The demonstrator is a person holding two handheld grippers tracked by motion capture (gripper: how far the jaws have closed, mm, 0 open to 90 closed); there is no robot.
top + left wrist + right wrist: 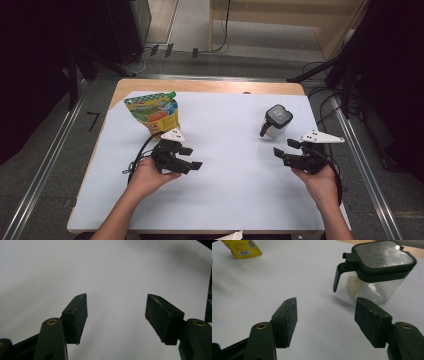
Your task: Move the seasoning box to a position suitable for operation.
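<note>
- The right claw (286,148) is spread, with nothing but bare white surface (230,150) between its pads (288,321); no thing is pinched.
- It rests in the person's right hand (320,182), low over the surface, pointing toward the jar (276,121) from just beside it, without touching.
- In the right gripper view the jar stands upright just past the right-hand pad: clear glass, a black lid with a glossy top, a black handle turned to the left of that view, and a little pale stuff inside.
- The left claw (192,157) is likewise spread and holds nothing; the left gripper view shows plain surface between its pads (77,318).
- The left hand (147,177) holds it near the middle-left of the surface, pointing toward the right claw, well apart from it.
- A yellow and green pouch (152,112) stands just beyond the left claw, well apart from the jar.
</note>
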